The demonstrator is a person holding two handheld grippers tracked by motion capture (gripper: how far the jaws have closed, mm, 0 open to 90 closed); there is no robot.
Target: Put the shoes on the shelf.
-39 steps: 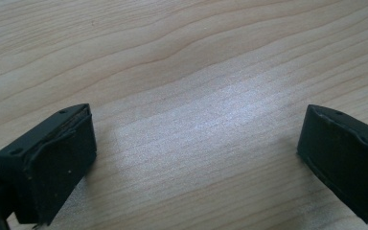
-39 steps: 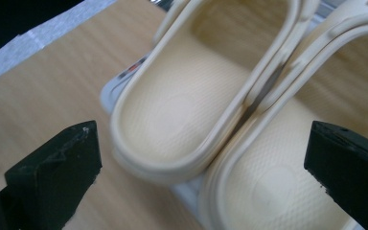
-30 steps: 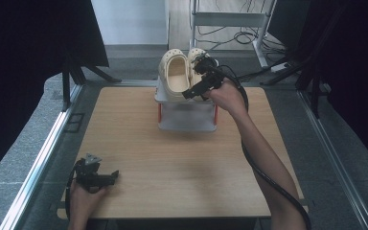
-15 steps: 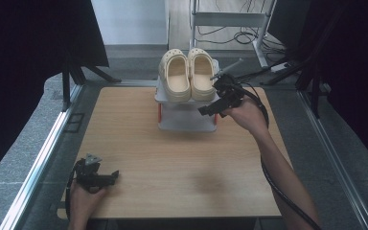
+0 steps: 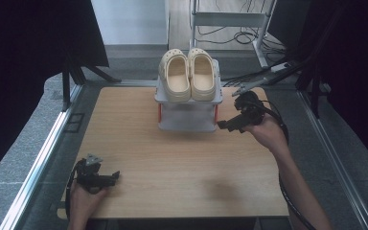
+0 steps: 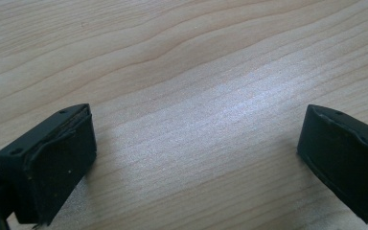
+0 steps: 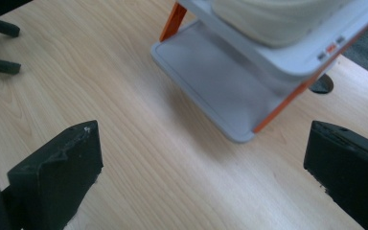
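Right now my right gripper [image 5: 224,125] hangs empty just off the right end of the shoe rack [image 5: 188,114], jaws spread wide; in the right gripper view both black jaws stand far apart over bare wood, with the rack's lower shelf [image 7: 220,86] and an orange leg [image 7: 173,21] ahead. The pair of cream clogs [image 5: 189,75] sits side by side on the rack's top shelf, toes toward the far edge of the worktop [image 5: 172,167], and the rack itself stands at the middle of that far edge. My left gripper [image 5: 111,177] rests near the front left corner, jaws also released and holding nothing, just wood grain between them in the left gripper view.

As I judge it, the shoes are placed and the step in hand is to draw the right gripper clear. To do that well I would pull it straight toward the front edge, keeping the jaws open and level so neither one clips the rack's end or the orange leg. The rack looks light, so a knock could slide it or tip a clog off the shelf. I would also watch the cable [image 5: 287,191] trailing along my right forearm so it doesn't snag the rack's corner, and set the gripper down well apart from the left one.
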